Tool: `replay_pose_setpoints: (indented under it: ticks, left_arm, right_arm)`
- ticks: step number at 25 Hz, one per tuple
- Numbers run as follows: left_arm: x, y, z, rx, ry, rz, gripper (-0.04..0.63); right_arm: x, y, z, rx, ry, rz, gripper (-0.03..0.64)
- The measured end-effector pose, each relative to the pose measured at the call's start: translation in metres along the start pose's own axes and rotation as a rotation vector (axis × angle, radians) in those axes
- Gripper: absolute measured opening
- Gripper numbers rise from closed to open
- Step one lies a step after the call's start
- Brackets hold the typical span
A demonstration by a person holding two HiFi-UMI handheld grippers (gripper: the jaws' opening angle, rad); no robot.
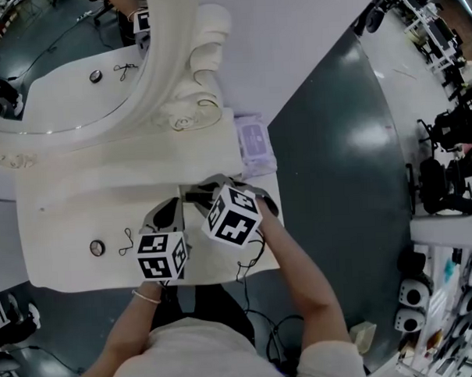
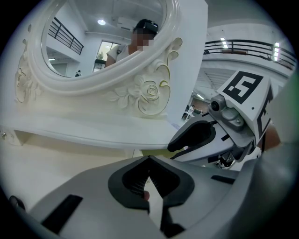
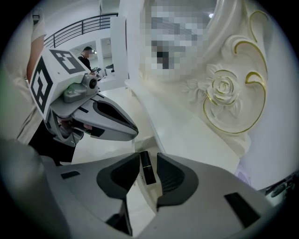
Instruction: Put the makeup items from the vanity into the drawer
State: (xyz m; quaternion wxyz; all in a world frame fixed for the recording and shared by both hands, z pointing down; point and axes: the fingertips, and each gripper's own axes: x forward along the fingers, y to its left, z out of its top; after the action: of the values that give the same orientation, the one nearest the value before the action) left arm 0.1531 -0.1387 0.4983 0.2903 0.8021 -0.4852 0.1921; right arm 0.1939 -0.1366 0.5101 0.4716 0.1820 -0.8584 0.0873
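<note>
A black lipstick tube [image 3: 147, 168] lies lengthwise between the jaws of my right gripper [image 3: 148, 159]. The pads stand a little apart from it, so this gripper is open. White surface with a stepped edge shows beneath it. My left gripper [image 2: 149, 159] has its tips together, shut, with a small pinkish bit low in the gap that I cannot identify. In the head view both grippers, left [image 1: 173, 215] and right [image 1: 199, 198], meet over the front middle of the white vanity top [image 1: 73, 206]. Whether a drawer is open under them is hidden.
A small round item [image 1: 96, 247] and a thin wire clip [image 1: 127, 242] lie on the vanity's front left. A lilac packet [image 1: 254, 138] sits at the back right by the carved mirror frame [image 1: 186, 84]. Dark floor borders the vanity on the right.
</note>
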Motion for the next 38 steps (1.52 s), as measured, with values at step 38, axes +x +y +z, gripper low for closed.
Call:
replay_pose_setpoints:
  ticks: [38]
  left_arm:
    - [-0.109,0.115,0.028,-0.034,-0.174,0.089,0.002]
  right_arm:
    - [0.007,0.059,0.112,0.484,-0.29,-0.31,0.035]
